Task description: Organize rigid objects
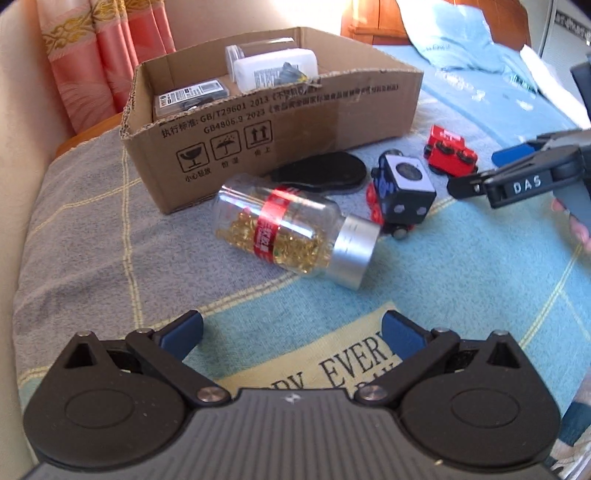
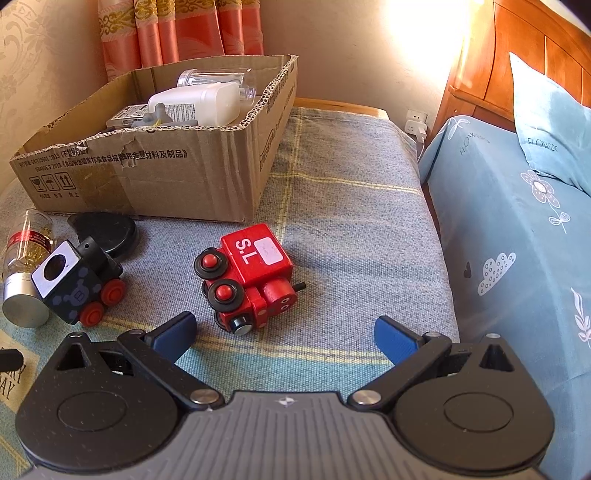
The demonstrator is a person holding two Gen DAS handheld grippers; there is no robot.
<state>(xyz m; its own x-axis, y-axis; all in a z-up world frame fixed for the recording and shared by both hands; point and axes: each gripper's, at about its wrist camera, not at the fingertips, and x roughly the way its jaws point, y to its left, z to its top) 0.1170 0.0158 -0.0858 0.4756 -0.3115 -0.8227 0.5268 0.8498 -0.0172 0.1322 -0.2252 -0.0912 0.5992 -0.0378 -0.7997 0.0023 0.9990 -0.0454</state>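
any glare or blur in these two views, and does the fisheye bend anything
Right wrist view: sunlight blows out the wall beside the headboard, while the red toy train stays sharp. Left wrist view: a milder blown-out patch at top centre; the right hand-held gripper and the glass jar look slightly soft. Both views: the cardboard box edges bow and the corners darken.

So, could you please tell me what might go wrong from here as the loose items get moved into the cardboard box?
1. The glass bottle lies on its side on the soft blanket; open left gripper fingers could nudge it into a roll.
2. The red toy train is tipped on its side, so the open right gripper may pinch wheels rather than flat faces and slip.
3. The cardboard box already holds a white bottle, so dropped items may knock it.
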